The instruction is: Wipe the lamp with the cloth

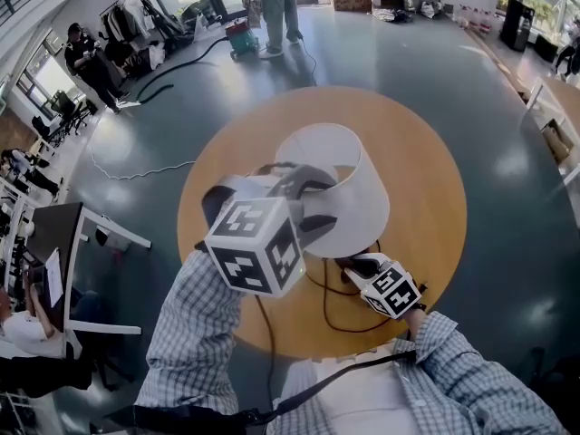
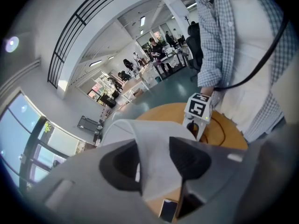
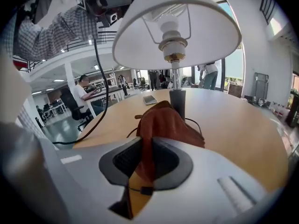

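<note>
A wide hall with a glossy dark teal floor (image 1: 471, 80) fills the head view, and at its centre stands a round table of light wood (image 1: 426, 198). Just above mid-frame on it is the lamp (image 1: 349, 184), a table lamp with a slim dark stem (image 3: 176, 101). Its white cone-shaped fabric shade (image 3: 187, 27) fills the top of the right gripper view.

The left gripper (image 1: 304, 193) reaches in from the lower left of the head view to the near left edge of the shade. Its jaws are clamped on the shade's wall, which runs between the two dark pads in the left gripper view.

The right gripper (image 3: 148, 162) is low over the table in the lower centre of the head view, just below the shade. Its jaws are closed on a crumpled rust-brown cloth (image 3: 163, 122). The cloth bunches up beyond the jaws, in front of the stem's foot. From these views I cannot tell whether the cloth touches the stem.

A thin black cable (image 1: 331, 311) loops across the near part of the table. A flat smartphone (image 3: 150, 99) lies on the wood to the left of the stem. Both arms wear blue-and-white checked sleeves (image 1: 195, 333).

Near the top edge of the head view a person (image 1: 276, 7) stands on the floor, and a white desk (image 1: 82, 234) is at the left edge.
</note>
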Demonstrator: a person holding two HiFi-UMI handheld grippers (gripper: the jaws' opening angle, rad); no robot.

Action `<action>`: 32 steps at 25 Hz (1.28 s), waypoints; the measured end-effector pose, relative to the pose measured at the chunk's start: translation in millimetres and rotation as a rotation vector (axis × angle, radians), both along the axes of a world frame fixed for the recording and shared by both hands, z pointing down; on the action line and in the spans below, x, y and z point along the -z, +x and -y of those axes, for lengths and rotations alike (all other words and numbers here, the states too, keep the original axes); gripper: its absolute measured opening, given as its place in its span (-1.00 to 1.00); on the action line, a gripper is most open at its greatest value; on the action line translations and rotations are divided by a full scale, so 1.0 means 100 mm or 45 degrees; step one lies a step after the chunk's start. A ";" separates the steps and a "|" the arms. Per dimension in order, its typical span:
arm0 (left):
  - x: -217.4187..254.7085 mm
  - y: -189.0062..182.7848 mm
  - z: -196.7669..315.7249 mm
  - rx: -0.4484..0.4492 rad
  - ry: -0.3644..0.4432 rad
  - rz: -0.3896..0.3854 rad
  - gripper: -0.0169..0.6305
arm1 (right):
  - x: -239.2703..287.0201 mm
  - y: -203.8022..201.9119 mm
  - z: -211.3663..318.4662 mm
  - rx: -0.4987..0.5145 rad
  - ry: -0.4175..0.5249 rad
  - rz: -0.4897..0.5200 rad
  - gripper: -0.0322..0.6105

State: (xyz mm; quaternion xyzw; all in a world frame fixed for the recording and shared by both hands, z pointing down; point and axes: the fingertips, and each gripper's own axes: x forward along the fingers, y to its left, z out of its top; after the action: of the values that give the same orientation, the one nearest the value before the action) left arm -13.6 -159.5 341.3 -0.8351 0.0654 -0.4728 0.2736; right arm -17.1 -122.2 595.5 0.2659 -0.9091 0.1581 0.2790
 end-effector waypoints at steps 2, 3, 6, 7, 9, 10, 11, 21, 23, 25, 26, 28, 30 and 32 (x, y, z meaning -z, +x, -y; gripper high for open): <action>-0.01 0.06 -0.06 -0.016 0.017 0.017 -0.35 | 0.08 0.18 -0.02 -0.014 0.020 -0.002 -0.71; -0.02 0.08 -0.08 -0.025 0.027 0.026 -0.35 | 0.12 0.28 -0.03 -0.031 0.024 -0.001 -0.71; -0.04 0.14 -0.13 -0.051 0.062 0.051 -0.35 | 0.24 0.56 0.01 -0.096 0.031 0.008 -0.71; -0.05 0.15 -0.14 -0.058 0.070 0.060 -0.35 | 0.28 0.65 0.03 -0.115 0.037 0.009 -0.71; -0.06 0.18 -0.18 -0.072 0.082 0.075 -0.35 | 0.38 0.82 0.04 -0.148 0.056 0.007 -0.71; -0.07 0.19 -0.20 -0.077 0.087 0.081 -0.35 | 0.43 0.91 0.04 -0.163 0.069 0.000 -0.71; -0.08 0.20 -0.21 -0.079 0.092 0.087 -0.35 | 0.47 1.01 0.05 -0.175 0.088 -0.022 -0.71; -0.09 0.25 -0.35 -0.095 0.125 0.118 -0.35 | 0.04 1.02 -0.29 0.093 0.056 -0.454 -0.71; -0.09 0.28 -0.37 -0.092 0.129 0.121 -0.34 | -0.14 0.91 -0.37 0.139 -0.002 -0.480 -0.71; -0.10 0.31 -0.37 -0.086 0.138 0.126 -0.34 | -0.30 0.84 -0.42 0.147 -0.055 -0.499 -0.71; -0.10 0.32 -0.38 -0.082 0.144 0.127 -0.34 | -0.36 0.81 -0.43 0.136 -0.078 -0.500 -0.71; -0.11 0.31 -0.38 -0.079 0.155 0.123 -0.32 | -0.45 0.78 -0.44 0.102 -0.115 -0.490 -0.69; -0.11 0.30 -0.39 -0.084 0.162 0.110 -0.31 | -0.53 0.77 -0.44 0.091 -0.138 -0.464 -0.65; -0.11 0.30 -0.39 -0.087 0.167 0.084 -0.28 | -0.57 0.75 -0.46 0.091 -0.175 -0.421 -0.49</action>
State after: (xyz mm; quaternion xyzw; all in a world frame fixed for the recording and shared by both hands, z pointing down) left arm 16.8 -120.5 352.6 -0.8011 0.0587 -0.4850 0.3457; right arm 58.4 -76.3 653.0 0.2362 -0.8468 0.1640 0.4474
